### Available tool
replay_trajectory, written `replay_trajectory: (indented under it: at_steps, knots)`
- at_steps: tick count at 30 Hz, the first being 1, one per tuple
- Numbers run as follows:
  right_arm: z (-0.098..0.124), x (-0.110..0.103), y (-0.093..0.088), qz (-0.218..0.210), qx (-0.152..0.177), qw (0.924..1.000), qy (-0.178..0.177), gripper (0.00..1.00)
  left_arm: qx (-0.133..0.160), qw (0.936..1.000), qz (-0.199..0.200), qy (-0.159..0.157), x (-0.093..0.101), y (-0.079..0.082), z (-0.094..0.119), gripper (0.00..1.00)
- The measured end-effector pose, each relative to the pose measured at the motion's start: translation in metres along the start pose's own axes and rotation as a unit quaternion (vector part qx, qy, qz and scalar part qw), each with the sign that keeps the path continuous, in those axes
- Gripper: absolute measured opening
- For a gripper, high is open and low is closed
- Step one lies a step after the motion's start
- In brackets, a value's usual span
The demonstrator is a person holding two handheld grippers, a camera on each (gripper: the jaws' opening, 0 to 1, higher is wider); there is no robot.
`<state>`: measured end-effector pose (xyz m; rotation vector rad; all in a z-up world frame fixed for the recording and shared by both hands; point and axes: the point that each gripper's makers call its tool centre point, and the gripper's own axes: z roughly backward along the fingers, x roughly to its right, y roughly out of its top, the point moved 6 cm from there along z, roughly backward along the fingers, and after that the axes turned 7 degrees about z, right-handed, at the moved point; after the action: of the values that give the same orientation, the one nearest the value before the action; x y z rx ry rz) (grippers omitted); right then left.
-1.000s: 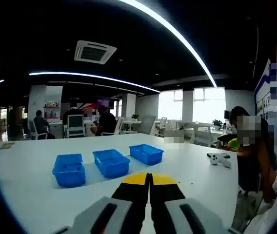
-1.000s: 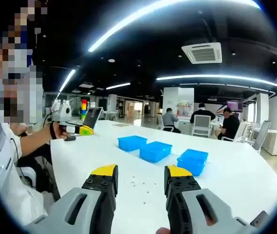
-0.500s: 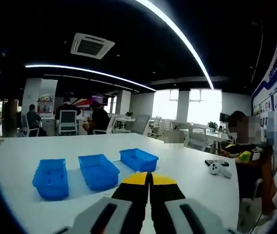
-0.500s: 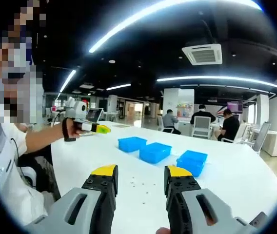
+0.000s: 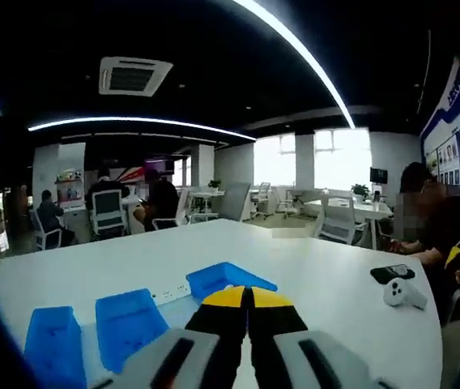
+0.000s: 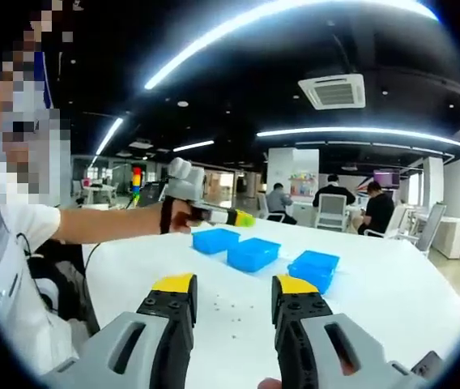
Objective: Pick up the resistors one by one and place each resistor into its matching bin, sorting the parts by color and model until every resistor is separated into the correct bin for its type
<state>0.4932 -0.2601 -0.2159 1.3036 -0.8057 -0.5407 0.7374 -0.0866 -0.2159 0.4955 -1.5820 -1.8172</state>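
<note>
My left fingers (image 5: pixel 249 293) pressed together over three blue plastic bins (image 5: pixel 129 324), lower left. My right fingers (image 6: pixel 234 285) spread, empty, above tiny dark resistors (image 6: pixel 232 307) scattered on white table (image 6: pixel 392 300), frame centre. Step: reaching for first pick. Next: lower right, pinch one resistor.

open-plan office | ceiling ac unit (image 5: pixel 130 77) | ppl at desks (image 6: pixel 327 203) | white table (image 5: pixel 319 267)

resistors (image 6: pixel 232 309) mere specks, colours untellable, leftmost bin (image 5: pixel 50 356) cut off by edge
</note>
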Motion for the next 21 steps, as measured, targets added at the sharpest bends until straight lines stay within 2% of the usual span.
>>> replay_trajectory:
  at_steps: [2, 4, 9, 13, 17, 21]
  knots:
    - [0.001, 0.0, 0.001, 0.0, 0.002, 1.0, -0.001, 0.38, -0.012, 0.9999, -0.001, 0.0, 0.0, -0.001, -0.016, 0.03]
    - [0.001, -0.002, 0.002, 0.001, 0.004, 1.0, 0.001, 0.38, -0.022, 0.9994, -0.023, 0.015, -0.001, -0.002, -0.033, 0.03]
    - [0.001, -0.001, 0.001, 0.001, 0.003, 1.0, 0.0, 0.38, -0.032, 0.9991, -0.005, 0.027, -0.003, 0.0, -0.077, 0.04]
    - [0.002, -0.001, 0.002, 0.0, 0.003, 1.0, -0.001, 0.38, -0.053, 0.9975, -0.003, 0.046, -0.006, -0.008, -0.107, 0.04]
    - [0.001, -0.003, 0.002, 0.001, 0.003, 1.0, 0.001, 0.38, -0.055, 0.9964, -0.002, 0.064, -0.01, -0.01, -0.123, 0.04]
    - [0.002, -0.002, 0.002, 0.001, 0.003, 1.0, 0.0, 0.38, -0.054, 0.9965, 0.001, 0.064, -0.009, -0.013, -0.128, 0.04]
